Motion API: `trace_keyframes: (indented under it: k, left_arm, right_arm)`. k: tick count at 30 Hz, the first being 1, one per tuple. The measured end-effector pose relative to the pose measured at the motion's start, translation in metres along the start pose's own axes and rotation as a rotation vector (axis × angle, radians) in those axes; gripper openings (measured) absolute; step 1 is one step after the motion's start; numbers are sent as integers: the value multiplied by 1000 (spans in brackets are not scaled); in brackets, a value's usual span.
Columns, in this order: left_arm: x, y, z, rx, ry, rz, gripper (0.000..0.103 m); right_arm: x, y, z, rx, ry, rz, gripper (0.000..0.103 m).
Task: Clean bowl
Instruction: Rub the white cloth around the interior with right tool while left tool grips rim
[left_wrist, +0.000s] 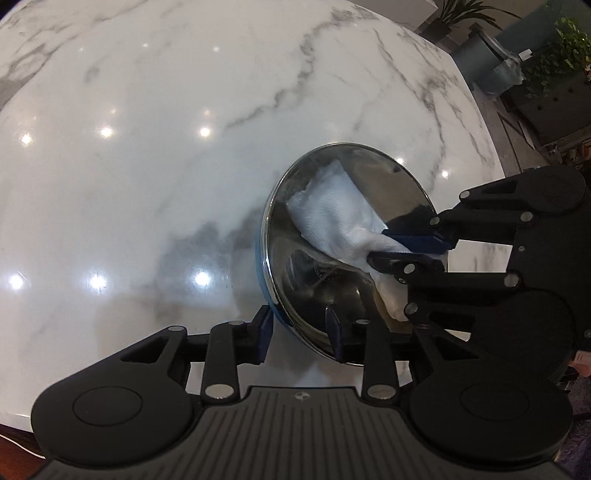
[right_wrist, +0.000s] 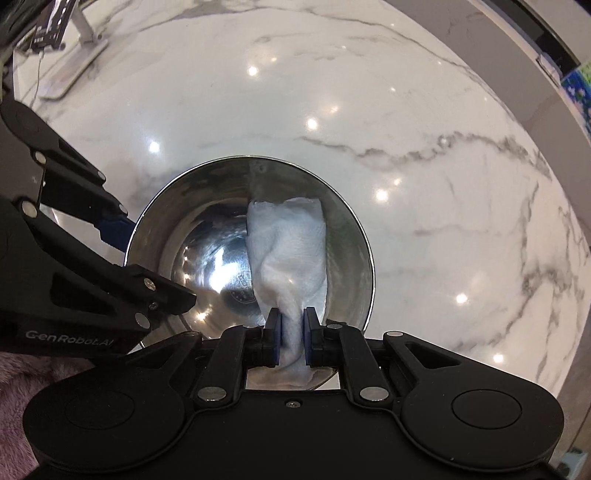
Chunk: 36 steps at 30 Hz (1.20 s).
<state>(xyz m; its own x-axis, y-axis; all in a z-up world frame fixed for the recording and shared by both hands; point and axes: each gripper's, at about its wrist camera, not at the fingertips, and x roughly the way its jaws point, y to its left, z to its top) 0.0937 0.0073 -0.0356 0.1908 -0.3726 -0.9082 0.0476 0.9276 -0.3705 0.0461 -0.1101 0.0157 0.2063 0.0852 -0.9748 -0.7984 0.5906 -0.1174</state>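
Right wrist view: my right tool (right_wrist: 292, 325) clenches the paper towel (right_wrist: 286, 243) inside the steel bowl (right_wrist: 343, 221); my left tool (left_wrist: 301, 334), released, straddles its nine o'clock rim on the marble surface (right_wrist: 424, 110).

You are working in what reads as a home or lounge interior: a glossy white marble table (left_wrist: 184, 110) with grey veins, potted green plants (left_wrist: 565, 44) beyond its edge, a phone stand (right_wrist: 79, 44) on its far corner.

light: bright, overhead | glare: lamp spots on desk (left_wrist: 147, 110), bowl (right_wrist: 207, 221) mirror-shiny | distortion: strong fisheye, dark corners | focus: mostly sharp
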Motion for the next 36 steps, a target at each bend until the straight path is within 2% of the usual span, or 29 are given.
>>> trace_keyframes:
  k: [5,15,20,25,28,30,33,36]
  left_arm:
    - [0,-4,2,25,-21,33,24]
    - [1,-7,5,39,-29,82,17]
    - [1,-7,7,68,-30,90,16]
    - [0,-12,7,122,-33,114,16]
    - [0,-14,9,144,-25,117,16]
    - [0,-13,10,150,-27,124,16]
    - [-3,-9,12,140,-35,129,16]
    - [-5,-4,14,92,-37,94,18]
  right_arm:
    - [-3,1,-1,31,11,26,11]
    - [-6,9,1,94,25,201,11]
    - [-9,18,0,34,39,156,10]
    - [-14,36,-5,-109,38,-24,10]
    - [-18,40,-9,-143,26,-75,10]
    - [-22,37,-9,-132,9,-82,9]
    - [-28,28,-9,-88,0,-49,9]
    - [-29,25,-11,-61,10,-30,9]
